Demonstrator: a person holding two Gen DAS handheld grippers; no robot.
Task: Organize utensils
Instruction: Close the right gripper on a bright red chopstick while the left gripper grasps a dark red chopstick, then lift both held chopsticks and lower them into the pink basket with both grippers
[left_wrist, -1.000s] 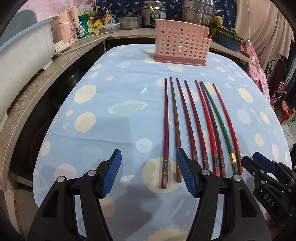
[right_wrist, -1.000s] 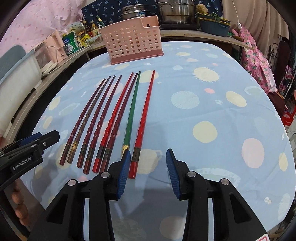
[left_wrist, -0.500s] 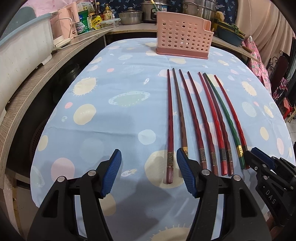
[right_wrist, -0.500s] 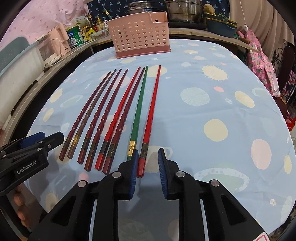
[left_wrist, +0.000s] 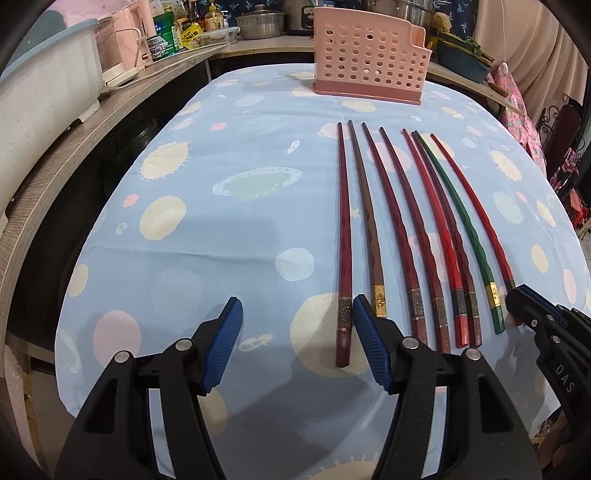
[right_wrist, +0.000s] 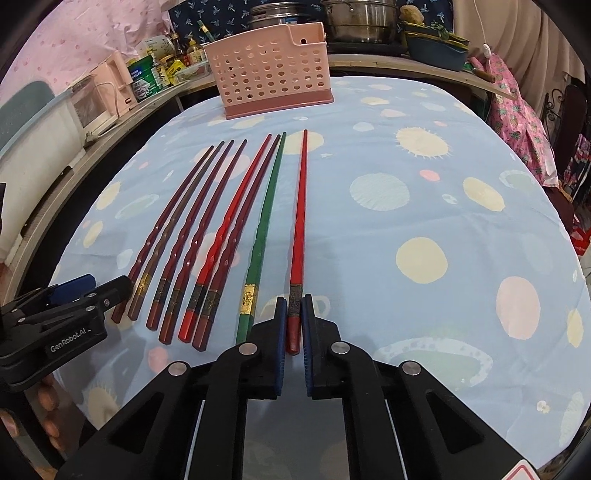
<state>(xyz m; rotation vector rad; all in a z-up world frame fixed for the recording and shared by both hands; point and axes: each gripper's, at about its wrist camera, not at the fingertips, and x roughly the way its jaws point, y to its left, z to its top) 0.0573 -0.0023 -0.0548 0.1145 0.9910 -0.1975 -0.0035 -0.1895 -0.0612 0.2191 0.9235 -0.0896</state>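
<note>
The right gripper is closed on the thick end of the outermost red chopstick, probably for carrying it to the pink perforated holder far ahead; the left gripper stays wide open, its right finger beside the dark red chopstick

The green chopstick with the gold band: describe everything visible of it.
The green chopstick with the gold band is the only green one in the row, slim, glossy, tapering to a dark tip toward the pink perforated plastic basket. It lies flat on the blue spotted tablecloth, second from the right. The right gripper closes beside it, on its red neighbour.
</note>
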